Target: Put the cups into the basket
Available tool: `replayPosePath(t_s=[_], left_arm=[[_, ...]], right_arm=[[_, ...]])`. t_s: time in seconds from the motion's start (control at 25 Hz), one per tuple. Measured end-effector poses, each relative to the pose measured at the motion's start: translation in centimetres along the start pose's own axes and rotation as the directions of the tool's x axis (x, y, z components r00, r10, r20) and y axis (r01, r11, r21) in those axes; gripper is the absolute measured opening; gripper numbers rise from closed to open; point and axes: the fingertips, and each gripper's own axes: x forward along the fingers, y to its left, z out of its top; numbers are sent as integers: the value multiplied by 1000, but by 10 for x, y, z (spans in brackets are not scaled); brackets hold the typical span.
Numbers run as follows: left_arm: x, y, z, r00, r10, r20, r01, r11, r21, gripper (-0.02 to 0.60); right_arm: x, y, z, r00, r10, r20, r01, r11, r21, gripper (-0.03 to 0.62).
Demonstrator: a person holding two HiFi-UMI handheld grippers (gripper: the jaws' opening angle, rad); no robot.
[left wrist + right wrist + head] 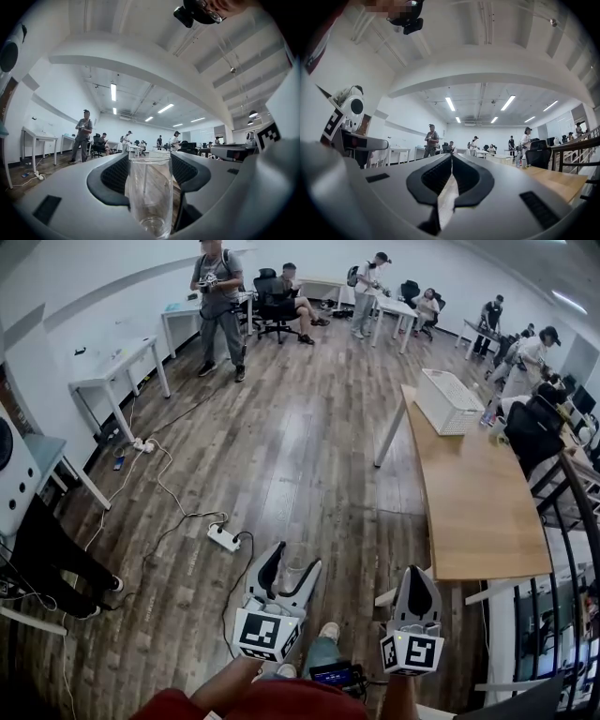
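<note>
Left tongs [292, 568] grip a clear glass cup [150, 197] between wide-set jaws; right tongs [413, 579] are closed and empty. Step in hand: carrying. Next, bring the cup over the white basket [441, 414] on the table [469, 512].

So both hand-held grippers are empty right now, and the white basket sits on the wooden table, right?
Not quite. The left hand-held gripper is not empty: the left gripper view shows it holding a clear glass cup between its jaws. The right hand-held gripper is empty, and the white basket does sit on the wooden table.
</note>
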Motion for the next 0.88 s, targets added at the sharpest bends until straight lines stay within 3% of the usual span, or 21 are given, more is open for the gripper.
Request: replayPosePath(t_s=[0.88], left_arm=[[152, -2, -8, 998, 54, -17, -54, 998, 15, 284]], right_arm=[[135, -90, -35, 998, 62, -26, -60, 996, 60, 12]])
